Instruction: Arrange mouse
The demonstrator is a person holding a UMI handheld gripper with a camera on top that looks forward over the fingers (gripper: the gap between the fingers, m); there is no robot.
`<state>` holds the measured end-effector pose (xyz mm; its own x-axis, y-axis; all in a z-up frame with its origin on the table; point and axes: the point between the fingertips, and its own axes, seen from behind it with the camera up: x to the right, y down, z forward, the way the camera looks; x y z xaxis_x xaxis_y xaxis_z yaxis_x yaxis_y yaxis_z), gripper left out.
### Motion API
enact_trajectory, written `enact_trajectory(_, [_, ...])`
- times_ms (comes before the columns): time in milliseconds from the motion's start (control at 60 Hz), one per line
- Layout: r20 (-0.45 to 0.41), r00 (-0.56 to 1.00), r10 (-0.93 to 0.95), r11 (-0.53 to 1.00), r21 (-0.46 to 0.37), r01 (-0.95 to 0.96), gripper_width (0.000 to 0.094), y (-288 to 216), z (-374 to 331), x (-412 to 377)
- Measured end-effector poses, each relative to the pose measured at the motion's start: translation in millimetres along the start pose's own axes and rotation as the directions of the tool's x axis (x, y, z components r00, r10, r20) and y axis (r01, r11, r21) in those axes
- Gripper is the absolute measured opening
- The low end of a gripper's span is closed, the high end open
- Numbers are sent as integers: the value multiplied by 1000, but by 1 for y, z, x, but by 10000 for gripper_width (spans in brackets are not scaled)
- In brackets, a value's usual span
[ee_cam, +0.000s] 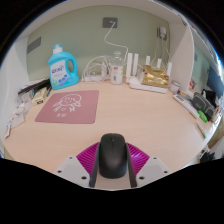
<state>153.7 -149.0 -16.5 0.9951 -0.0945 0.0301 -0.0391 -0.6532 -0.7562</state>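
A black computer mouse sits between my gripper's two fingers, whose magenta pads press against both of its sides. The mouse is held over the near part of the light wooden desk. A pink mouse mat with a white drawing lies on the desk beyond the fingers and to their left, well apart from the mouse.
A blue detergent bottle stands behind the mat. A white tray with a gold packet and small bottles stands at the back right. Cables lie by the wall. Dark objects crowd the desk's right edge.
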Motion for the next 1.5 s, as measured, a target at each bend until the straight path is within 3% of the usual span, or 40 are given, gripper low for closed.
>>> enact_trajectory(133, [-6, 1000, 2, 1000, -25, -2, 378, 1, 0, -1])
enact_trajectory(300, [-8, 1000, 7, 999, -49, -7, 360, -14, -8, 0])
enact_trajectory(517, [-36, 999, 21, 987, 161, -15, 363, -170, -32, 3])
enact_trajectory(633, [9, 1000, 15, 958, 285, -17, 363, -257, -28, -31])
enact_trajectory(700, [48, 999, -1, 953, 304, -14, 360, -280, -12, -63])
enact_trajectory(800, [106, 994, -22, 966, 260, -7, 359, -274, 27, -114])
enact_trajectory(900, [135, 990, -30, 989, 150, 9, 358, -230, 77, -152])
enact_trajectory(1100, [108, 994, -33, 999, -17, 35, 367, -149, 139, -173])
enact_trajectory(1267, [108, 993, -44, 998, -36, 48, 487, -137, 144, -178])
enact_trajectory(1300, [110, 993, -41, 998, -39, 46, 572, -137, 142, -178])
enact_trajectory(1350, [112, 993, -41, 998, -37, 45, 830, -140, 134, -179])
enact_trajectory(1367, [110, 993, -42, 998, -36, 46, 866, -141, 130, -179])
enact_trajectory(1417, [95, 994, -45, 999, -19, 47, 819, -149, 116, -176])
enact_trajectory(1500, [72, 996, -56, 998, 21, 55, 856, -163, 84, -174])
